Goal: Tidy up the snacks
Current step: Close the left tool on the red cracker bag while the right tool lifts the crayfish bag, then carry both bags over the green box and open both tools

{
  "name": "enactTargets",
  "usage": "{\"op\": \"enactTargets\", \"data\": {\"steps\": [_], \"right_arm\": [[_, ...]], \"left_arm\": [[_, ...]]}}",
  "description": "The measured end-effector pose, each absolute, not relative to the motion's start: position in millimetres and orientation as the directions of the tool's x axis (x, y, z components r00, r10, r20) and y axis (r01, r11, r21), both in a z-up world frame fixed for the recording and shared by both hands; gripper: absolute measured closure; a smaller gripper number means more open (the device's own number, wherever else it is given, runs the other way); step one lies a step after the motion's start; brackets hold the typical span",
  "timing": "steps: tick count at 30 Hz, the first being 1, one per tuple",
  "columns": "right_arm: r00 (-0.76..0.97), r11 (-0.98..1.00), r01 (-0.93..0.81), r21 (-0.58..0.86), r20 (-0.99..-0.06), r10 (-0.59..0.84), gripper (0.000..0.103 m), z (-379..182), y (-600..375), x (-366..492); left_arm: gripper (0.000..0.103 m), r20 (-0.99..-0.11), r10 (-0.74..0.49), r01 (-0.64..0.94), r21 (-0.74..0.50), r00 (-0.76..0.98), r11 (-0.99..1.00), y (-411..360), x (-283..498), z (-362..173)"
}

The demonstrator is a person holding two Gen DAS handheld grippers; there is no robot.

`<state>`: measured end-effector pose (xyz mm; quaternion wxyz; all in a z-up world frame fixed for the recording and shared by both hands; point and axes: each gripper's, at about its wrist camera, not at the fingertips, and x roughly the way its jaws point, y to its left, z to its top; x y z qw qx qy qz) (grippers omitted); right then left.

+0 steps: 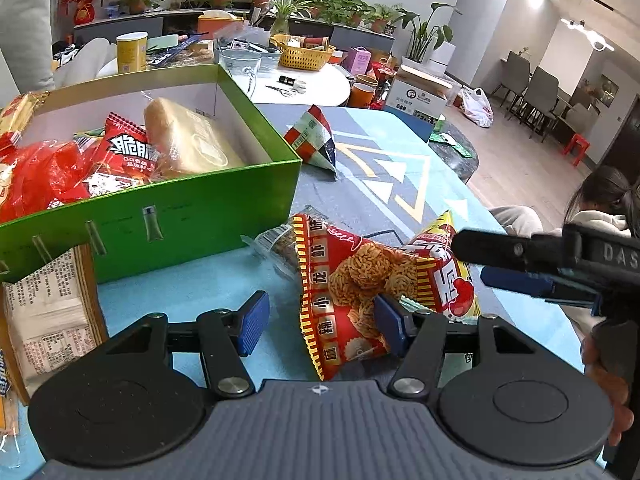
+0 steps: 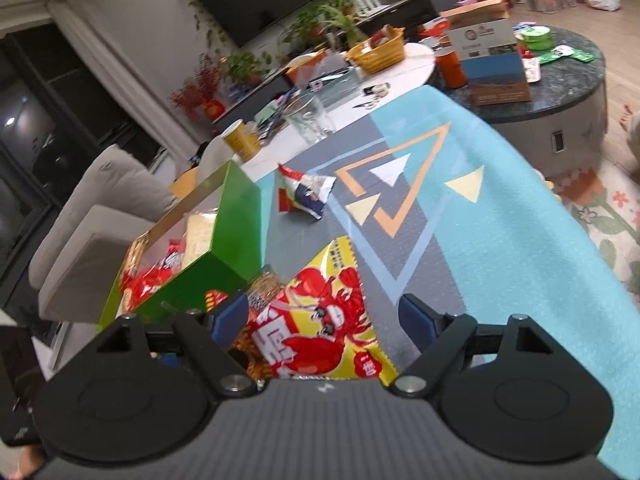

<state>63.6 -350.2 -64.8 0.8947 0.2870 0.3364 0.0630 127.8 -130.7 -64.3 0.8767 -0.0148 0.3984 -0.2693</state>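
A green box (image 1: 180,216) holding several snack packs stands at the left of the patterned mat. In front of it lies a red noodle-snack bag (image 1: 344,280), overlapping a yellow lobster-print bag (image 1: 460,292). My left gripper (image 1: 320,324) is open around the red bag: its right pad is at the bag, its left pad stands clear. In the right wrist view my right gripper (image 2: 322,316) is open wide, with the yellow bag (image 2: 320,320) lying between its pads. In the left wrist view it (image 1: 470,258) reaches in from the right.
A triangular blue-and-red pack (image 1: 316,140) lies on the mat beyond the box. A paper-wrapped package (image 1: 48,312) sits at the near left. A yellow can (image 1: 131,51), a glass (image 1: 240,64) and a yellow basket (image 1: 302,54) crowd the white table behind. A person (image 1: 608,200) sits at right.
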Motion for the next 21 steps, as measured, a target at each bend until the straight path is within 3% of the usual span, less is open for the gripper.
{"op": "enactTargets", "data": {"steps": [7,21], "right_arm": [[0.729,0.862,0.056,0.504,-0.611,0.309,0.036,-74.6,-344.1,69.6],[0.731,0.853,0.054,0.519,-0.603,0.32,0.036,-78.8,-349.0,72.0]], "left_arm": [[0.043,-0.692,-0.492,0.466,-0.248,0.529,0.849,-137.6,131.0,-66.7],[0.042,-0.691,-0.526,0.461,-0.304,0.496,0.834,-136.1,135.9,-68.4]]}}
